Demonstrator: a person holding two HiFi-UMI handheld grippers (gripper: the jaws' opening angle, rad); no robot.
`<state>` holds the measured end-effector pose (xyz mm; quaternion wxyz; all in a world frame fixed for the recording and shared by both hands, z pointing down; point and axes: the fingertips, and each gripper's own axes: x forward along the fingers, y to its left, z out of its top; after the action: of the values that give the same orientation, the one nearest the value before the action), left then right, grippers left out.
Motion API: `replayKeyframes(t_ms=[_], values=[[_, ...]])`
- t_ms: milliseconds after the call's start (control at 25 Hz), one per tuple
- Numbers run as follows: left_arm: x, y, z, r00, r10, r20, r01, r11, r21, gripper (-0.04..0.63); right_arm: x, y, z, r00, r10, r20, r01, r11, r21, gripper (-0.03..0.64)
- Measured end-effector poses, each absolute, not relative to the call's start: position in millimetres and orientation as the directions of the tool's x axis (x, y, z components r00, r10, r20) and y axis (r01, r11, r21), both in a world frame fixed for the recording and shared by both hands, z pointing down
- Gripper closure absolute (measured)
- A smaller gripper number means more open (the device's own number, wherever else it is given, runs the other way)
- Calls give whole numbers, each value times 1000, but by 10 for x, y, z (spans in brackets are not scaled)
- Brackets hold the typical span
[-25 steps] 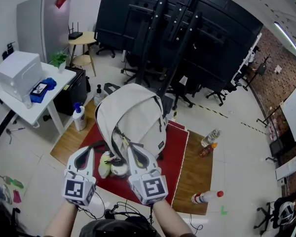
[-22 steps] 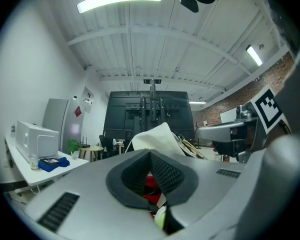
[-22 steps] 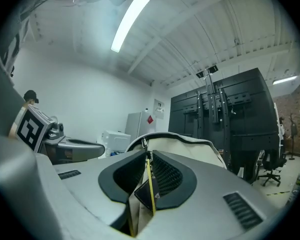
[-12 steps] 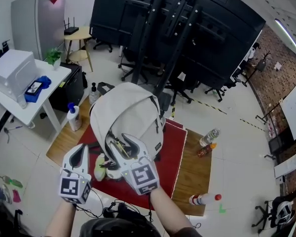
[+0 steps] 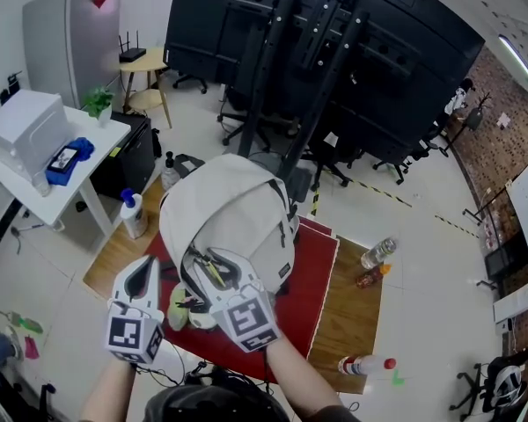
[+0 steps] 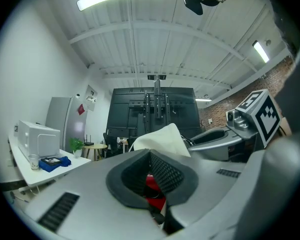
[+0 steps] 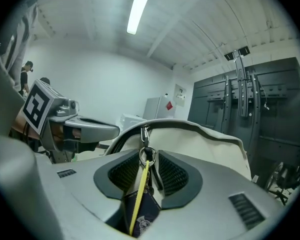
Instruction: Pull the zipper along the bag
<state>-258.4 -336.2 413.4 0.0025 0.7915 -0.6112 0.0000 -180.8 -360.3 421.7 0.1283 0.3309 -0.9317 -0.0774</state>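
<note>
A beige backpack [image 5: 233, 209] stands on a red mat [image 5: 308, 271], its top opening toward me. My right gripper [image 5: 213, 266] is at that opening. In the right gripper view the zipper pull's metal ring [image 7: 146, 155], a yellow cord [image 7: 140, 194] and a dark tag [image 7: 146, 211] hang between the pads. The jaws are closing, and a gap still shows on both sides of the pull. My left gripper [image 5: 148, 266] is shut at the bag's left edge. A thin black strap [image 6: 157, 215] seems caught low in its pinch.
A white table [image 5: 88, 148] with a white box [image 5: 22, 130] stands at the left, a spray bottle [image 5: 132, 214] beside it. Bottles [image 5: 377, 253] [image 5: 363, 365] lie on the wooden boards to the right. A black frame [image 5: 290, 60] rises behind the bag. Cables [image 5: 211, 378] trail by my feet.
The right gripper's jaws have spread apart from shut, and the gripper has shifted left onto the bag's opening. The left gripper has stayed shut in nearly the same place.
</note>
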Motion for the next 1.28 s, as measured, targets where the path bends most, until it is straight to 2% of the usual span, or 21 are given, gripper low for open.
replayKeyframes(t_ms=[120, 480, 720, 800, 840, 880, 1000, 1280], values=[[-2571, -3410, 4134, 253, -967, 5, -967, -253, 7, 572, -1800, -3558, 4194, -755, -631, 179, -592, 773, 226, 492], [-2521, -3382, 4033, 270, -963, -12, -963, -269, -15, 572, -1872, -3105, 4031, -833, -530, 160, -494, 842, 216, 499], [-2285, -3300, 3739, 370, -929, -2, -929, -370, -15, 572, -1848, -3075, 4044, -829, -536, 158, -510, 842, 176, 499], [-2167, -3294, 3651, 422, -906, 13, -906, -422, -22, 548, -1840, -3072, 4041, -825, -544, 155, -518, 837, 177, 499], [-2100, -3310, 3622, 450, -893, 15, -892, -450, -35, 526, -1838, -3068, 4041, -823, -547, 152, -522, 834, 178, 499], [-2031, -3337, 3600, 477, -879, 14, -877, -477, -54, 469, -1835, -3062, 4042, -821, -550, 150, -525, 832, 179, 499], [-1842, -3411, 3607, 532, -845, 59, -836, -535, -122, 422, -1824, -3046, 4034, -814, -561, 150, -534, 825, 186, 499], [-1646, -3688, 3673, 506, -836, 212, -816, -544, -197, 397, -1801, -3015, 4037, -810, -568, 149, -539, 820, 194, 499]])
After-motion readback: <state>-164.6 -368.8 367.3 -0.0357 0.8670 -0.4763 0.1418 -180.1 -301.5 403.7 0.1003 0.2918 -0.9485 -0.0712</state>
